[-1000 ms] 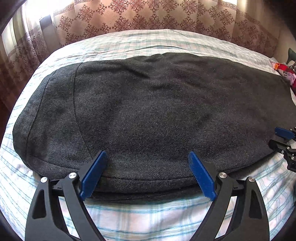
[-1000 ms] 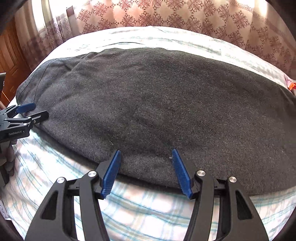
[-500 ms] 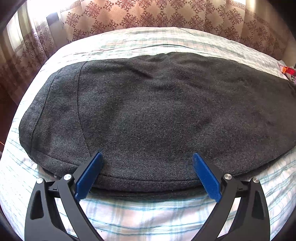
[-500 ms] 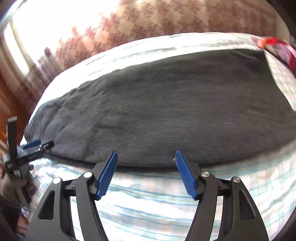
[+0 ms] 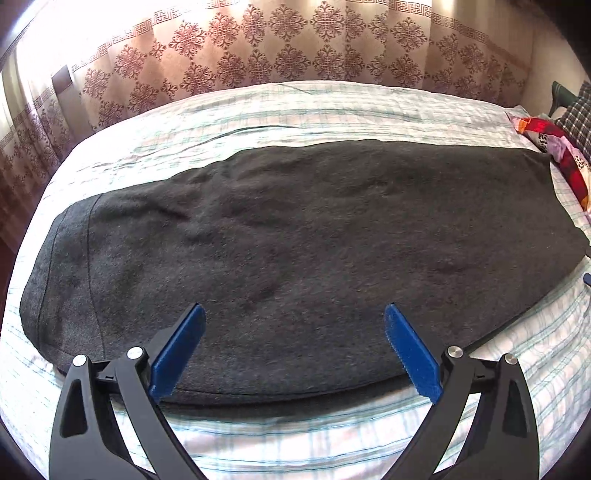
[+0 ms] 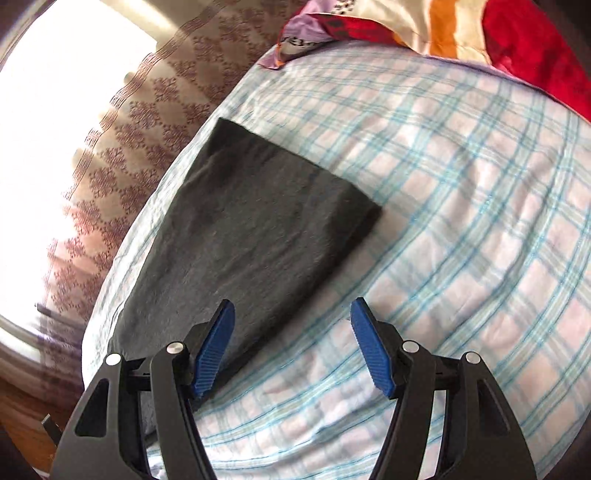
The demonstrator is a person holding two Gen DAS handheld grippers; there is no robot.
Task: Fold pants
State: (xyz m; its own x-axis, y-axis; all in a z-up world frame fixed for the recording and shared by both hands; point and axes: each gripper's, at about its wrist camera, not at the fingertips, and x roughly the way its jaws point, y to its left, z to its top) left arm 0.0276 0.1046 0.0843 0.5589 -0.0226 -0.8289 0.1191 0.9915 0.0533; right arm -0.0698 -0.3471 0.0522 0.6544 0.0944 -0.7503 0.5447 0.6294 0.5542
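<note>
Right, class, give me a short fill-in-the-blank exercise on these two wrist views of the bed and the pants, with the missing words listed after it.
1. The dark grey pants lie flat on a checked ____.
2. The left claw is ____, its blue pads spread over the near edge of the pants.
3. The right claw holds ____.
4. In the right wrist view, the bright red and orange cloth lies ____ the pants' end, apart from it.

Missing words: bedsheet; open; nothing; beyond
</note>
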